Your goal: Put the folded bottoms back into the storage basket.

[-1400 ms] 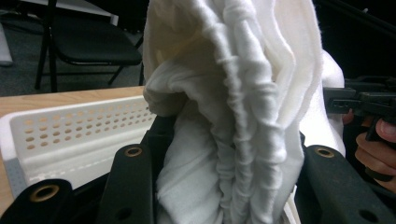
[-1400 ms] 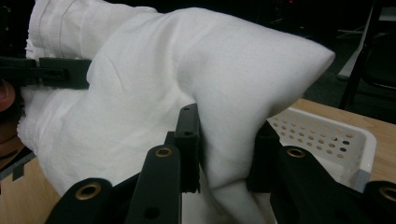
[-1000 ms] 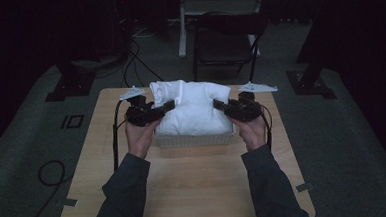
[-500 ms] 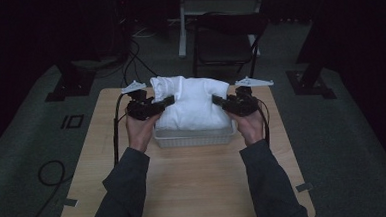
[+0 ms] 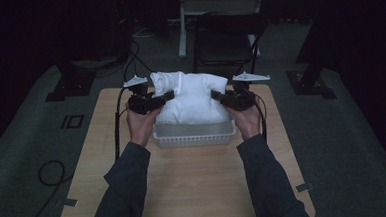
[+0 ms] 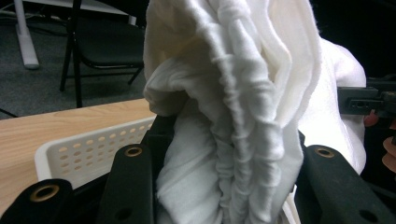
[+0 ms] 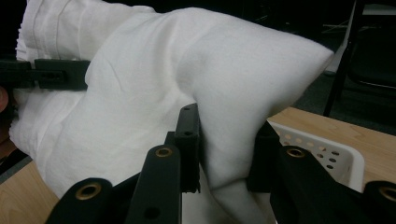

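A white stuffed pillow (image 5: 193, 98) hangs over a white perforated basket (image 5: 195, 138) on the wooden table (image 5: 185, 184), its lower part still inside the basket. My left gripper (image 5: 170, 95) is shut on the pillow's left end, where gathered folds of pillow cloth (image 6: 233, 116) are pinched between its jaws (image 6: 229, 154). On the opposite end my right gripper (image 5: 214, 95) is shut on a fold of the pillow (image 7: 187, 70), clamped between its jaws (image 7: 224, 144). The basket rim (image 6: 79, 151) (image 7: 327, 149) shows under both grippers.
A dark chair (image 5: 227, 36) stands just beyond the table's far edge, with stand legs (image 5: 74, 84) on either side. Cables trail off the table's left side onto the floor (image 5: 49, 171). Bare wood lies between the basket and the near edge.
Both grippers have risen slightly with the pillow, moving it up and away from the person. More of the basket's front wall shows below it.
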